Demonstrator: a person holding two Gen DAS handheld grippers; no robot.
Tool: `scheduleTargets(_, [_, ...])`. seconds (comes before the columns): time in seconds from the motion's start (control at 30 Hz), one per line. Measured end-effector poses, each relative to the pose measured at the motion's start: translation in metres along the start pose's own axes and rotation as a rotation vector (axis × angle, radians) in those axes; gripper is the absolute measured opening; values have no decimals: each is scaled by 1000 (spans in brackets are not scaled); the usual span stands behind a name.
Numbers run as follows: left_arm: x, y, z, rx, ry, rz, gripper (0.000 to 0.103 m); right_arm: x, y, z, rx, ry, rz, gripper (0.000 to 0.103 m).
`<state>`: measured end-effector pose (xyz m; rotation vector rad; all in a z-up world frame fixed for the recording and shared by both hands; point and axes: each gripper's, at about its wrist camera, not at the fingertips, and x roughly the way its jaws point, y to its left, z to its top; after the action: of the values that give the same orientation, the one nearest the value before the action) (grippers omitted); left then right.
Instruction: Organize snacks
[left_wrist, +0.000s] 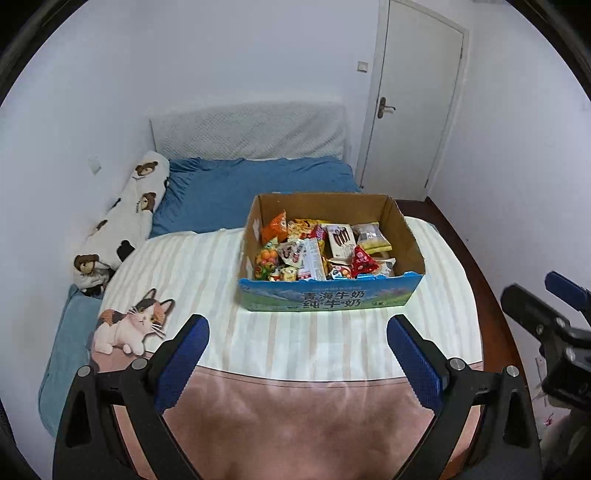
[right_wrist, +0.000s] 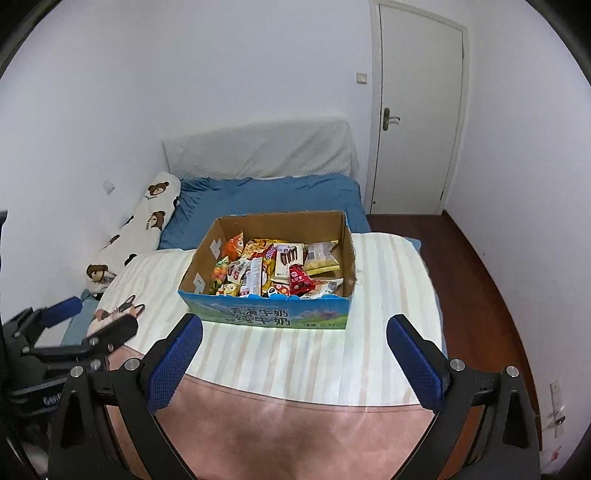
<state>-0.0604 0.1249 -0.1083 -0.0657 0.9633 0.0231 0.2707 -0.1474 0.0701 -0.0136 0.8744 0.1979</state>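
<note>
- A cardboard box sits on the striped blanket spread over the bed, its top flaps gone, so everything inside is open to reach from above.
- The snacks are all in that box, a loose jumble of packets: an orange bag at the far left corner, a red triangular pack toward the near right, a pale biscuit packet between them.
- The left gripper hangs over the near end of the bed, short of the box, fingers spread wide with nothing between them.
- The right gripper is beside it, equally wide open and empty, also aimed at the box.
- Both look poised for a first pick; I'd judge no sorting has begun, since no packet lies outside the box.
- A long bear-print pillow runs along the wall, and a cat-shaped cushion sits near the left gripper, both well apart from the box.
- The bare blanket left of the box seems the likely spot for laying packets out.
</note>
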Motion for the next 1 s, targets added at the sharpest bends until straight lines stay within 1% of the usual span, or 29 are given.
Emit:
scheduleTargets(0.23, [-22,4,-3,-9,-52,14,99,-17,-3,-4,11,-9,4,102])
scheduleTargets(0.4, [-26,3,-1,-12,-75,1,99,-18,-7,-4,18,-27,1,103])
scheduleTargets(0.43, [-23,2,0,-7,-69,6,103,-16,-7,-4,12,-34,-9,103])
scheduleTargets(0.57, [-16,0,1,3,-72,20,103,-9,-10,-4,25,-40,-14,103])
scheduleTargets(0.7, [1,-1,6,2,-63,31,103,5,-12,-2,32,-39,-17,103])
scheduleTargets(0.87, [29,0,15,-4,-36,56,103,32,-15,3,40,-23,-36,103])
scheduleTargets(1.0, [47,-1,22,-1,-28,70,103,57,-19,9,41,4,-45,103])
